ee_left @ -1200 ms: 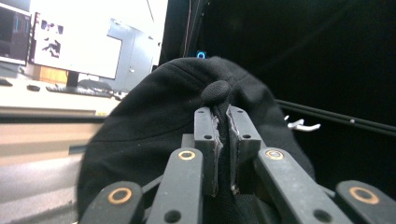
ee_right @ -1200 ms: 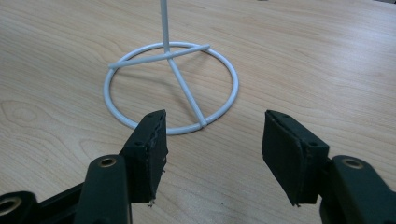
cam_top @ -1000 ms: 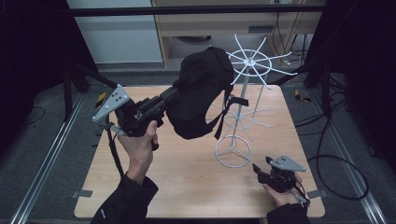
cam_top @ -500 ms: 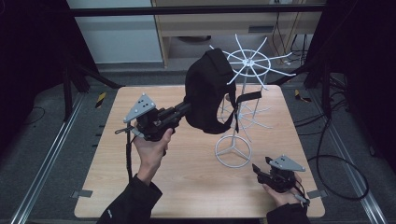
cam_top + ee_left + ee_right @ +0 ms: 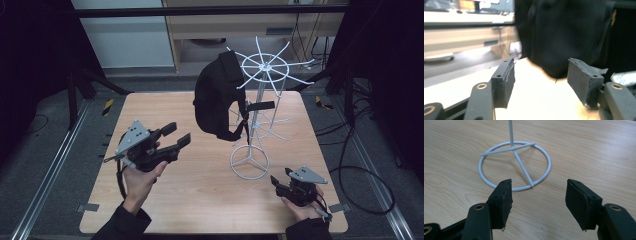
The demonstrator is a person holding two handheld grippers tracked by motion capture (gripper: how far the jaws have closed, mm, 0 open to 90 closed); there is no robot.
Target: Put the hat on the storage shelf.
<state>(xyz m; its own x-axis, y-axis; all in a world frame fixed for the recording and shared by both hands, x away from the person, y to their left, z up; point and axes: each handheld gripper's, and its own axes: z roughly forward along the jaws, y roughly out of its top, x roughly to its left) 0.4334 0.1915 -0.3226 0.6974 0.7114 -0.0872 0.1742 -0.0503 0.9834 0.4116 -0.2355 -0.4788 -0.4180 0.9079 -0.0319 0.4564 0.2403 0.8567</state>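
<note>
A black bag [image 5: 217, 97] hangs from an arm of the white wire rack [image 5: 265, 65], whose ring base [image 5: 249, 162] stands on the wooden table [image 5: 200, 200]. My left gripper [image 5: 179, 134] is to the left of the bag and apart from it. Its jaws have just been opening and stand open with nothing between them. In the left gripper view the bag [image 5: 564, 32] hangs beyond the left gripper [image 5: 540, 77]. My right gripper [image 5: 280, 177] rests open near the table's front right. In the right gripper view its jaws [image 5: 539, 197] face the ring base [image 5: 515, 165].
Black frame posts [image 5: 75, 85] stand at the table's left and right. A light cabinet [image 5: 130, 35] is behind the table. Cables [image 5: 360, 170] lie on the floor to the right. Bare wood lies between the two grippers.
My left gripper let go of the bag, opened, and drew back down and to the left. The bag now hangs on the rack by itself. The right gripper stayed put.
</note>
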